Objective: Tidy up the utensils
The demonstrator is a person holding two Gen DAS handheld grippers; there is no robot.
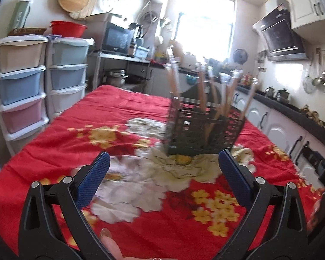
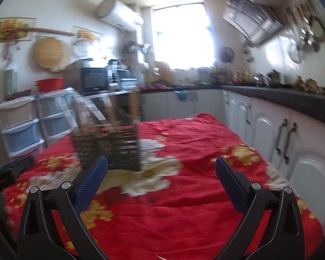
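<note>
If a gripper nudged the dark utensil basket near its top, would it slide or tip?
Probably tip: the basket stands tall on soft, wrinkled red cloth, which may drag at its base. The long handles rising above its rim likely raise its weight. Its slatted walls look light.

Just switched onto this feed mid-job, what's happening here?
A person holds two grippers over a table under a red floral cloth. Both the left gripper and the right gripper are open and hold nothing. A dark slatted utensil holder stands on the cloth ahead, full of long-handled utensils. Motion blur hides what the utensils are.
</note>
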